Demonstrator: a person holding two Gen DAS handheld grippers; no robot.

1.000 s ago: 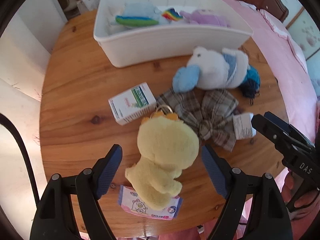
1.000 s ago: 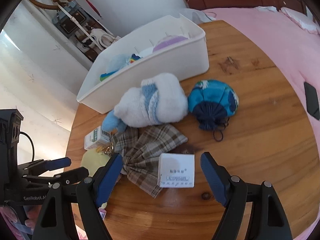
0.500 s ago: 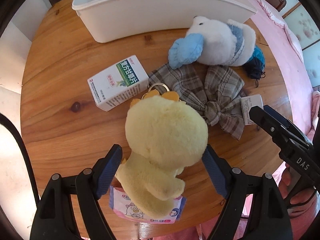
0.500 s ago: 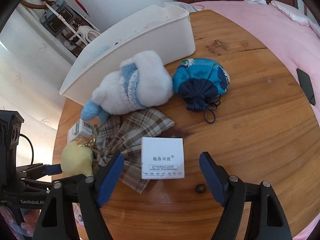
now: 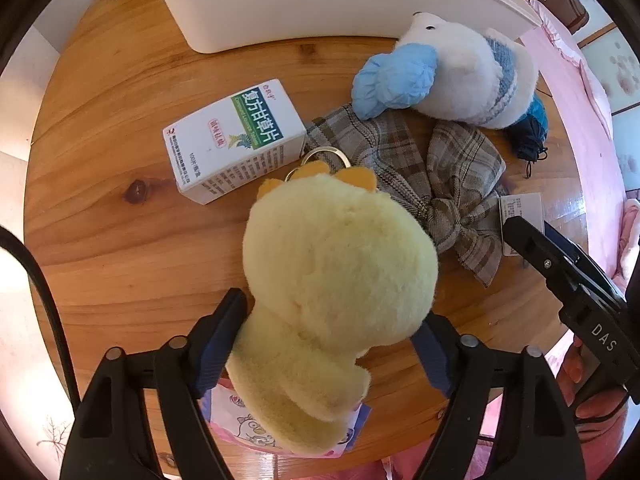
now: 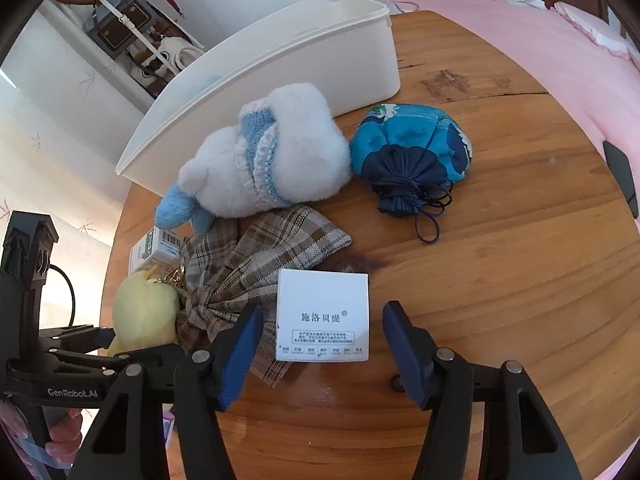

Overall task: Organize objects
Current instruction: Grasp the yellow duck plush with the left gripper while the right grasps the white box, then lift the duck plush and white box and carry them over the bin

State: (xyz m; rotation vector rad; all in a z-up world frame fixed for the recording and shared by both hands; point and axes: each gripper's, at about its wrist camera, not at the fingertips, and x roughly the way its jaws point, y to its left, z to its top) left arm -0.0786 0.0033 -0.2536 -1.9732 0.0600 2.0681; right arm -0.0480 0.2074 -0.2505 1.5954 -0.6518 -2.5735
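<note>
A yellow plush duck (image 5: 336,280) lies on the round wooden table (image 5: 120,240), partly on a pink packet (image 5: 248,424). My left gripper (image 5: 332,344) is open, its pads on either side of the duck's body. It also shows in the right wrist view (image 6: 144,312). My right gripper (image 6: 320,344) is open around a small white box (image 6: 323,314), which shows in the left wrist view (image 5: 520,212). A white bin (image 6: 280,64) stands at the back.
A green-and-white carton (image 5: 236,136), a plaid cloth bow (image 5: 432,176), a white plush with blue scarf (image 6: 272,152) and a blue drawstring pouch (image 6: 412,152) lie on the table. A pink bed (image 6: 540,40) is beyond the table.
Both grippers moved forward and down. The left now has the duck between its pads; the right has come around the white box.
</note>
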